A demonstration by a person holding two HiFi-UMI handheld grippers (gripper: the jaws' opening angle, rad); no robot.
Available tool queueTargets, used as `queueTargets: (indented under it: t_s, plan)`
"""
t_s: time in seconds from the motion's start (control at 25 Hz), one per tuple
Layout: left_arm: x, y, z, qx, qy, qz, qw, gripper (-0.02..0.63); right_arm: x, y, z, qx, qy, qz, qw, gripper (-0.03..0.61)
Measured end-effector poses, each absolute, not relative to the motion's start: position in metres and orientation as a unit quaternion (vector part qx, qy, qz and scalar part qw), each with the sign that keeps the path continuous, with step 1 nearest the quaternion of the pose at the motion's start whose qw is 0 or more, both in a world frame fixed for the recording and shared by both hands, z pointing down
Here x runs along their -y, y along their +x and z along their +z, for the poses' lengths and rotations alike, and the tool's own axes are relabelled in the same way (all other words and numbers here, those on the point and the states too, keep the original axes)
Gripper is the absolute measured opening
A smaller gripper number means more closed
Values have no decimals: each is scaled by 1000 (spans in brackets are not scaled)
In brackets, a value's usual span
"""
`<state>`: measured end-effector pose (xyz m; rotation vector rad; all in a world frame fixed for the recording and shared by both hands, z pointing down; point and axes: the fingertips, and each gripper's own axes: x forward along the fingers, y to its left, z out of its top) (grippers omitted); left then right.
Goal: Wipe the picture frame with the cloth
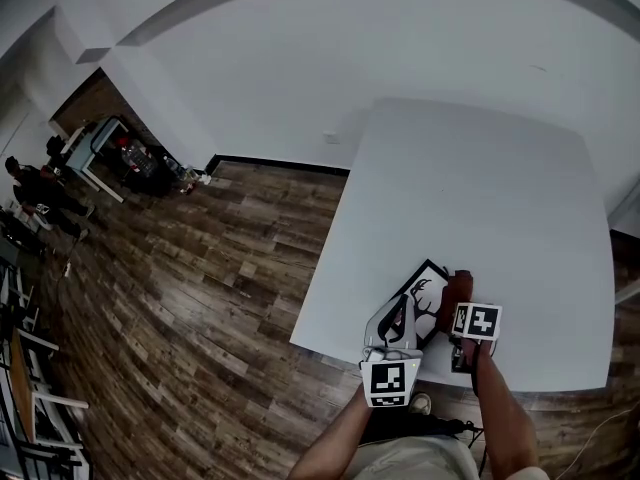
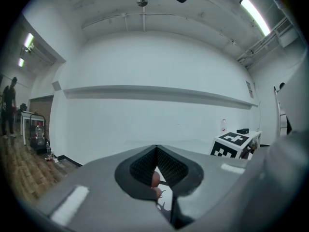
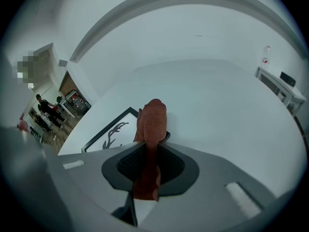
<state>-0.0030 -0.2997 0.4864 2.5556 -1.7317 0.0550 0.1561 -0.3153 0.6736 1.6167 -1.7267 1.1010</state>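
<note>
Only partly seen in the head view, low and right of centre: the picture frame (image 1: 424, 286), lying flat on the white table (image 1: 480, 188) close to its near edge. Black border, white sheet, dark antler print. Lower corner covered by the left gripper (image 1: 400, 314), right side covered by the cloth (image 1: 456, 290).

Bottom centre of the left gripper view: the left gripper (image 2: 156, 149), jaws drawn almost together, tips meeting, with just a thin slit below them. Through that slit, a sliver of the frame's white sheet (image 2: 162, 197) and a speck or two of reddish brown. Too little there to tell whether pinching the frame's edge or merely poised over it.

Centre of the right gripper view: the right gripper (image 3: 153, 148) clamped on the cloth (image 3: 153, 117). Rust-brown, folded into a strip between the pads, bulging past the tips in a rounded bunch and trailing a ragged end back toward the camera. Bunch set over the right-hand corner of the frame (image 3: 108, 133); contact with the sheet hard to read. Lower part of the frame cut off behind the grey jaw body. In the head view, the right gripper (image 1: 458, 310) just right of the left one, both over the frame.

Upper left of the head view: wooden floor (image 1: 180, 288), with people (image 1: 40, 188) and furniture small and dim at the far edge. Both forearms (image 1: 505, 418) cut off by the bottom edge.
</note>
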Motion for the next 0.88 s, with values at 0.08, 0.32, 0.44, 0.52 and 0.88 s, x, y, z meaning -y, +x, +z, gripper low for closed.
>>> queueTargets:
  t_s: [0.08, 0.32, 0.44, 0.52, 0.88]
  plan:
    - [299, -3, 487, 562, 827, 18, 26, 0, 313, 153, 672, 641, 596, 408, 259, 91]
    - [301, -29, 499, 586, 809, 29, 40, 0, 311, 105, 653, 682, 564, 396, 244, 91]
    - [301, -44, 505, 601, 797, 29, 52, 0, 312, 72, 643, 708, 537, 389, 243, 91]
    - [301, -56, 510, 613, 788, 31, 60, 0, 311, 48, 641, 724, 515, 388, 245, 91]
    - [299, -83, 511, 633, 771, 35, 56, 0, 303, -26, 664, 745, 451, 420, 254, 91]
